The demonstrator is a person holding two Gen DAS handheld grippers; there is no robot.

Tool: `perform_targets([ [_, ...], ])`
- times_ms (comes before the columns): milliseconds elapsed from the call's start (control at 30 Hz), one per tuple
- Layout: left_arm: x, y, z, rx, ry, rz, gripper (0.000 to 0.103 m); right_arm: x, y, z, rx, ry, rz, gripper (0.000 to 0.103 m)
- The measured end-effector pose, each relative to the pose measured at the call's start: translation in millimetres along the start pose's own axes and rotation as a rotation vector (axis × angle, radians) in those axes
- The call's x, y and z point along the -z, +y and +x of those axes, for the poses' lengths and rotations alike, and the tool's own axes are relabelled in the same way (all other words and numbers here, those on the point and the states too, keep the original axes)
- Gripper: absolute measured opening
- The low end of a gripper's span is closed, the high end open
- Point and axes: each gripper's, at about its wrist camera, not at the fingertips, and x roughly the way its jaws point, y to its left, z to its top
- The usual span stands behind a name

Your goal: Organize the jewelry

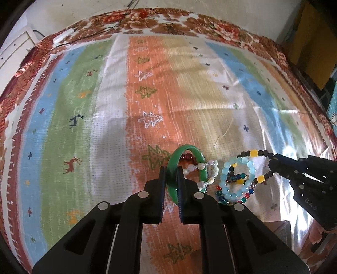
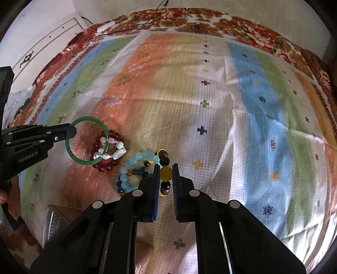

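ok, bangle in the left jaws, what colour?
Solid green bangle, no pattern. Shows best in the right wrist view.

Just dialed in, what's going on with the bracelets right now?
A person holds a gripper in each hand over a striped cloth. The left gripper is shut on the green bangle. The right gripper is shut on the dark-and-yellow bead bracelet. The light blue, red and pearl bracelets lie on the cloth.

Sunlit striped bedspread [image 1: 105, 118], pale wall [image 1: 63, 14]
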Motion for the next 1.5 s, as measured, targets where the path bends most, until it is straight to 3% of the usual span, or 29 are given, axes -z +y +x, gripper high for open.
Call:
perform_targets([
  [667,3.6,-2.1,-45.3,0.061,-0.092,-0.03,0.01,6.4,7.6,-32.5,-0.017,-0.058,0.003,0.012],
  [1500,9.5,-1.5,-29.8,0.043,-0.037,-0.018,0.011,11.5,8.7,-31.7,-0.024,-0.04,-0.006,0.012],
])
